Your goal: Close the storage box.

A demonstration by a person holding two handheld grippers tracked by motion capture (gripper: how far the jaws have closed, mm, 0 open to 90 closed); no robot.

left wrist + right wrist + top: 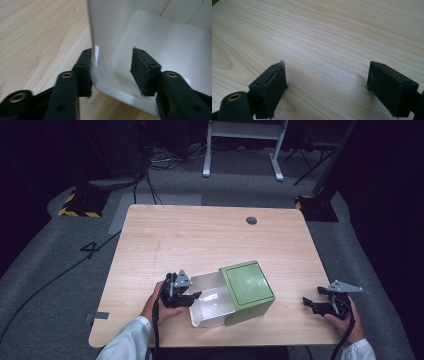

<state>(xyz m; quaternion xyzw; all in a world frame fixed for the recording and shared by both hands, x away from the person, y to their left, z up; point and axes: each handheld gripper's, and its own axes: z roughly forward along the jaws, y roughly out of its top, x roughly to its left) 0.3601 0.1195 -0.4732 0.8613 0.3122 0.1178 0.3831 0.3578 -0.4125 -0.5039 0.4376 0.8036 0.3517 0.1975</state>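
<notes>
I see a green box [248,287] in the lower middle of the high view, on the wooden counter [200,240]. A white drawer [212,306] sticks out of its left side, toward the bottom of the frame.

My left tongs [189,296] are at the drawer's outer corner. In the left gripper view, the drawer [160,50] fills the upper right, and its wall goes between the 2 black jaws. 1 jaw is outside the wall, right against it. The other is inside the drawer with a gap to the wall, so the tongs are released and not squeezing yet.

My right tongs [312,304] are in the lower right of the high view, well apart from the box. In the right gripper view, their jaws stand wide and released over bare counter [324,37].
</notes>
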